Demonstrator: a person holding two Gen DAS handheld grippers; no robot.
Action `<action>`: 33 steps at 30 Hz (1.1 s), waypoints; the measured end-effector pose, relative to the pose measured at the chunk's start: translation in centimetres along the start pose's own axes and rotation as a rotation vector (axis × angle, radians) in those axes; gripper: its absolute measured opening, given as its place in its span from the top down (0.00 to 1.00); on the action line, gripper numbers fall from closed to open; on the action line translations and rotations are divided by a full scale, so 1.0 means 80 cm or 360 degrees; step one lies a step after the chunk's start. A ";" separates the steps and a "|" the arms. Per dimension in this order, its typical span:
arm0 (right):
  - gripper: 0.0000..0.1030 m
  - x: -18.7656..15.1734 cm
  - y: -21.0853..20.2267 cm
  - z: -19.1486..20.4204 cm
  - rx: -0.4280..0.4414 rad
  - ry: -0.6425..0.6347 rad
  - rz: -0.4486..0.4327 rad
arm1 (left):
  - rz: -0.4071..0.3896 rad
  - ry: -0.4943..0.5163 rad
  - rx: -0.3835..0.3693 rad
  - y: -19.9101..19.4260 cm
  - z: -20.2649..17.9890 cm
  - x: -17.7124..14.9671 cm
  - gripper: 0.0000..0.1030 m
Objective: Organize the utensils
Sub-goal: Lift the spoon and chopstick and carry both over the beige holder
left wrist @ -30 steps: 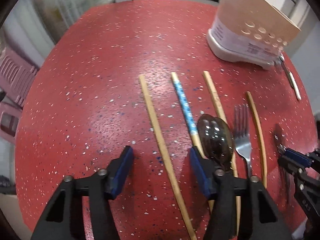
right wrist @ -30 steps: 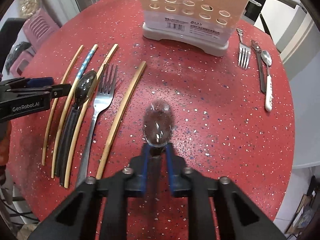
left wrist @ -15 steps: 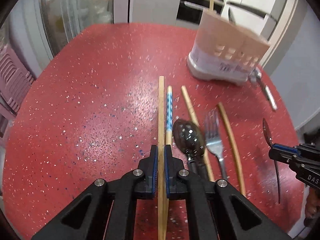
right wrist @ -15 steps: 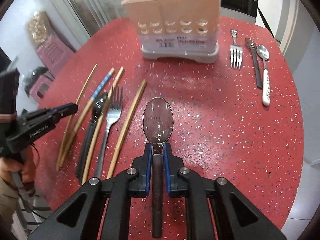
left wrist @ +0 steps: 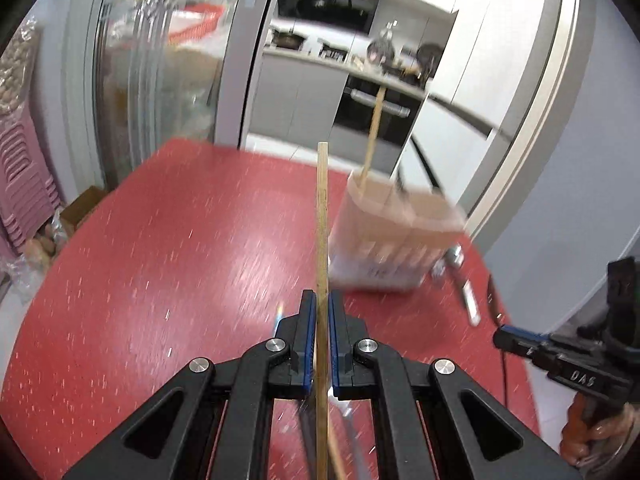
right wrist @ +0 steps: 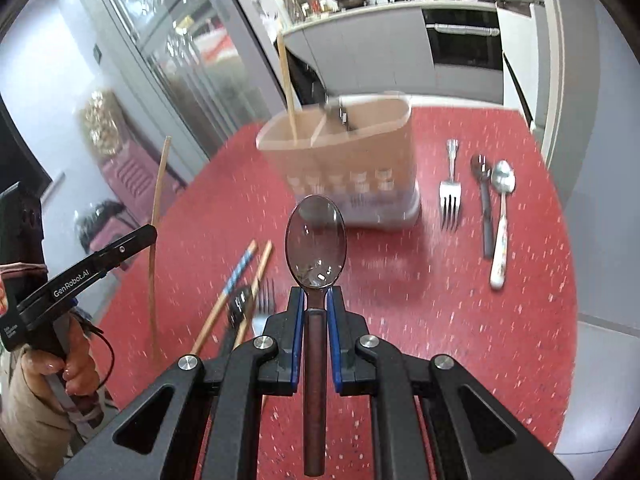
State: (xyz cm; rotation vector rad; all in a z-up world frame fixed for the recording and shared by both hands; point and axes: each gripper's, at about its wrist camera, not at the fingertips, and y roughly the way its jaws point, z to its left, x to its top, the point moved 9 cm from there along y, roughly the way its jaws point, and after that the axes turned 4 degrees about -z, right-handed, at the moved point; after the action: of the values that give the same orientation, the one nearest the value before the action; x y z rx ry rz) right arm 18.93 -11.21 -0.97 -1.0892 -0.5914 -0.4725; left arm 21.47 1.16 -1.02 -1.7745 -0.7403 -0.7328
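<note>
**Two utensils up, holder next**

Two grippers are loaded: left gripper (left wrist: 319, 334) has its jaws pinching a bamboo chopstick (left wrist: 322, 216), right gripper (right wrist: 316, 322) is clamped on a dark spoon (right wrist: 315, 236), both off the red surface (right wrist: 460, 320). Further out is the holder (right wrist: 344, 160). Risk: the long chopstick could pivot in that narrow pinch and miss its compartment, or clip the rim.
</note>
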 end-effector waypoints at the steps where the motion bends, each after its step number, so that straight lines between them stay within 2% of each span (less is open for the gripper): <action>1: 0.88 0.010 -0.004 -0.001 0.0007 0.0009 -0.0019 | -0.0035 -0.0001 -0.0016 -0.001 -0.006 0.015 0.70; 11: 0.88 0.115 -0.016 -0.016 -0.0016 0.0043 -0.0254 | -0.0278 -0.0044 -0.0095 0.031 -0.048 0.136 0.70; 19: 0.88 0.210 -0.003 -0.029 -0.0069 0.0037 -0.0472 | -0.0431 -0.0070 -0.0090 0.069 -0.060 0.197 0.70; 25: 0.88 0.255 0.022 -0.038 -0.0082 0.0011 -0.0589 | -0.0520 -0.0055 -0.0067 0.101 -0.068 0.218 0.70; 33: 0.88 0.265 0.075 -0.031 -0.0165 -0.0170 -0.0699 | -0.0568 -0.0001 -0.0021 0.145 -0.074 0.209 0.70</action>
State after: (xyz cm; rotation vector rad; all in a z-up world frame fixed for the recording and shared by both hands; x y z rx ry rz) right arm 39.16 -12.57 7.95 -1.0880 -0.9157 -0.8361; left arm 40.01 -5.35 6.83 -1.6723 -1.0704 -0.9736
